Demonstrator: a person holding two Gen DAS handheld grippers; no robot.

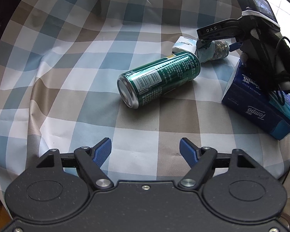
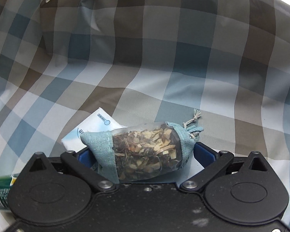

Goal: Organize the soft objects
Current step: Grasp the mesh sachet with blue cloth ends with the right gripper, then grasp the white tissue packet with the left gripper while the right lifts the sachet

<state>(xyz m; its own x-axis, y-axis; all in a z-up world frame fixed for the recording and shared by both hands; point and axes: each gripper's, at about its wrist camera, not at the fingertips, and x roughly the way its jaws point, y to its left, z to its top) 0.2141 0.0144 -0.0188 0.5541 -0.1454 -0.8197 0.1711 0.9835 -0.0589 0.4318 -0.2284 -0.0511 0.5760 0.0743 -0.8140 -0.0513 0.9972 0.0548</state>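
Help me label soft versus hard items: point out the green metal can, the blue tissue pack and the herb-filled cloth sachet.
Green metal can (image 1: 160, 77): left wrist view, side wall.
Blue tissue pack (image 1: 259, 110): left wrist view, printed face.
Herb-filled cloth sachet (image 2: 145, 150): right wrist view, clear window.
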